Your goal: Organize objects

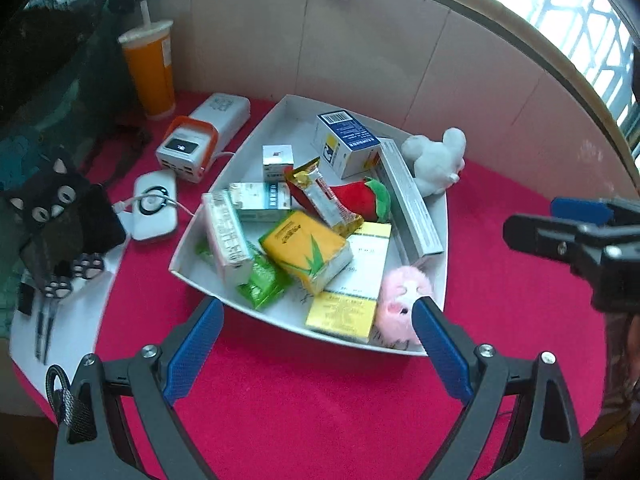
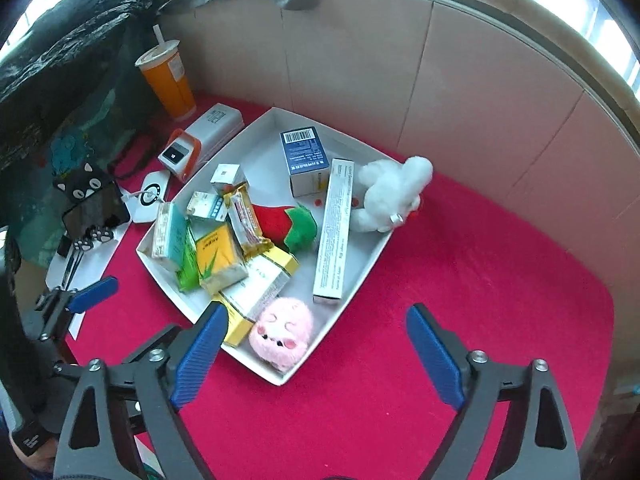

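I am holding both grippers, left gripper (image 1: pixel 318 326) and right gripper (image 2: pixel 312 334), wide and empty just short of the white square tray (image 2: pixel 362 276). The fluffy white plush toy (image 2: pixel 390 194) is straddling its far rim, probably the last thing needing seating.

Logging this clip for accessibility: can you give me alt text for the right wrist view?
A white tray on a red cloth holds medicine boxes, snack packets, a pink plush and a strawberry plush. The open right hand-held gripper hovers empty at its near corner.
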Motion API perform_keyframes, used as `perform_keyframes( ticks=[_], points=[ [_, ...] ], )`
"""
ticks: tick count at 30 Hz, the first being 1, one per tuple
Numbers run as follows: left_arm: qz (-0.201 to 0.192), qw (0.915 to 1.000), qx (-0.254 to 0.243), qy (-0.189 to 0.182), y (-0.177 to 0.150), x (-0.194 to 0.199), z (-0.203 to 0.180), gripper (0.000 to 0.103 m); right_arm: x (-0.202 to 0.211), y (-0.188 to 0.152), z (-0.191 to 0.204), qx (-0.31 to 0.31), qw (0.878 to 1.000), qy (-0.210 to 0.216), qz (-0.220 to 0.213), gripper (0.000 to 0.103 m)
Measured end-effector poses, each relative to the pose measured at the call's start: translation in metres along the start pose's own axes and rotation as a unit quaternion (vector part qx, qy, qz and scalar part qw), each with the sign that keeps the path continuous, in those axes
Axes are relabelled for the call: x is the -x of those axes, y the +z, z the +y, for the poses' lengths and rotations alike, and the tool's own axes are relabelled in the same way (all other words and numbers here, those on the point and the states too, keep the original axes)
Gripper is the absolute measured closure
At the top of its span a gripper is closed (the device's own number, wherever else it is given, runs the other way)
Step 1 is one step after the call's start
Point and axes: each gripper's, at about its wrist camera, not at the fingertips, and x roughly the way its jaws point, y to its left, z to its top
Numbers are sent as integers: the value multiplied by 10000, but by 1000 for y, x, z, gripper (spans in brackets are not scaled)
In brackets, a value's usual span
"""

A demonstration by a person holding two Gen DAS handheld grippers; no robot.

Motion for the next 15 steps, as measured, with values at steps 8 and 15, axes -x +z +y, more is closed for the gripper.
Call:
perform_keyframes(
  ticks=[8,15],
  points=[
    [-917,9928,-105,766,17,64,-5,8,58,1,-17,-113,9957,158,-908,7],
    [-1395,9856,-105,949,29,123,-28,8,145,-13,-41,-315,9733,190,-2267,6]
  ],
)
